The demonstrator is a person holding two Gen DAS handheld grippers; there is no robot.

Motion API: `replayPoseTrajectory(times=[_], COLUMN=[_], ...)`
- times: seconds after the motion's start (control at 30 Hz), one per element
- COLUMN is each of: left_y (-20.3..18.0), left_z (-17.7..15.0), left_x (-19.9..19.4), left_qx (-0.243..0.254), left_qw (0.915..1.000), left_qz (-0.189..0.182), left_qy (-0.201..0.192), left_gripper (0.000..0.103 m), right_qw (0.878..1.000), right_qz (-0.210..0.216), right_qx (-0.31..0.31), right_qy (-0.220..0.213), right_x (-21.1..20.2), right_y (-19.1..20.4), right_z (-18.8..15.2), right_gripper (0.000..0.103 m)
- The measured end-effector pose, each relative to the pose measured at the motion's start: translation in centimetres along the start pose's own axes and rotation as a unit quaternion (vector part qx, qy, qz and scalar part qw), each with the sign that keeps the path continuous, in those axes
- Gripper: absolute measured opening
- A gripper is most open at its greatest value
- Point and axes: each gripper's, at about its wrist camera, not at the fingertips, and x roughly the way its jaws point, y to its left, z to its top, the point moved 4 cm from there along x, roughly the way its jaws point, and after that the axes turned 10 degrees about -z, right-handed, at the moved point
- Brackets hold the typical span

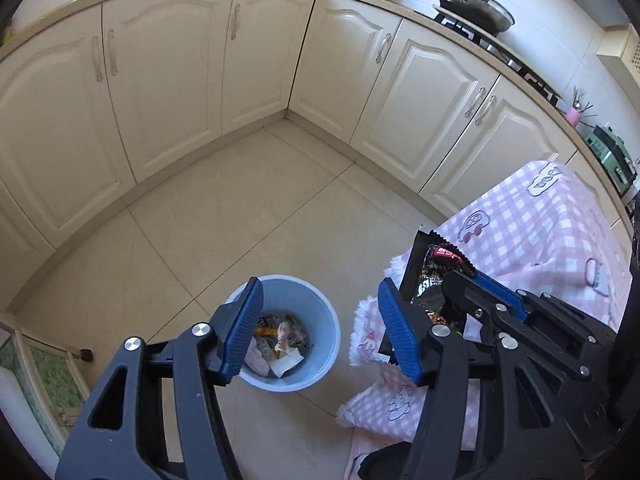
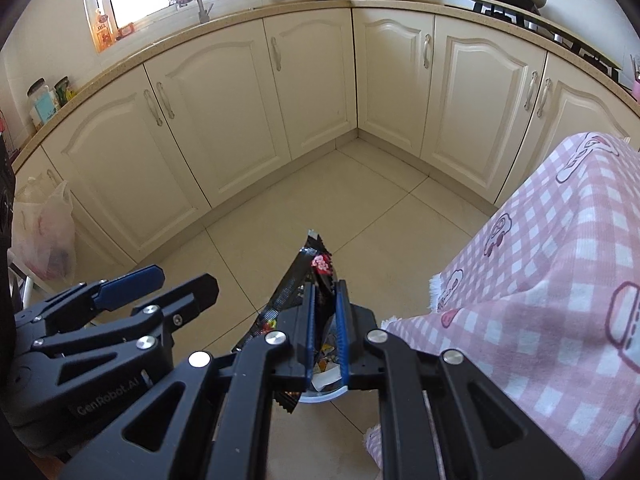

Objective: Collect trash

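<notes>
The right hand-held gripper (image 2: 325, 320) is clamped on a black snack wrapper (image 2: 304, 280), its pads pinching the foil about midway; the wrapper's long axis runs along the fingers, one end poking out past the tips, the other hanging below; straight under that grip, glimpsed between the pads, sits the blue trash bin (image 1: 320, 312) on the tiled floor, already holding crumpled scraps; so the drop looks to be straight down; the left hand-held gripper (image 1: 320, 332) hangs beside it with fingers spread and nothing between them, also above the bin; the pink checked cloth (image 2: 560, 260) drapes just to the right.
</notes>
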Motion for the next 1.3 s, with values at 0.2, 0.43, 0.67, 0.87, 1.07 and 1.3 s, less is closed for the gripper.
replayPoseTrajectory(times=[0.2, 0.43, 0.67, 0.87, 1.07, 1.3], left_y=[1.3, 3.1, 4.3, 4.9, 4.3, 0.4], left_z=[-0.6, -0.9, -0.3, 0.0, 0.3, 0.5], left_x=[-0.3, -0.8, -1.5, -2.2, -3.6, -6.8], left_qx=[-0.008, -0.026, -0.030, -0.037, -0.028, 0.013], left_qw=[0.9999, 0.9995, 0.9992, 0.9987, 0.9985, 0.9984], left_qz=[0.008, 0.017, 0.028, 0.034, 0.041, 0.033], left_qy=[0.004, 0.003, -0.005, -0.013, -0.024, -0.045], left_gripper=[0.073, 0.083, 0.086, 0.088, 0.088, 0.090], right_qw=[1.000, 1.000, 1.000, 0.999, 0.999, 0.997], right_qz=[0.001, 0.006, 0.012, 0.011, 0.006, -0.032], right_qx=[-0.004, -0.011, -0.015, -0.024, -0.025, -0.013], right_qy=[0.007, 0.012, 0.002, -0.028, -0.041, -0.072], right_x=[0.9, 1.9, 2.4, 2.1, 0.5, -5.6], right_y=[1.0, 2.0, 3.4, 4.3, 4.1, 1.5], right_z=[-0.2, 0.0, 1.0, 2.4, 3.0, 2.4], right_gripper=[0.010, 0.010, 0.010, 0.021, 0.022, 0.036])
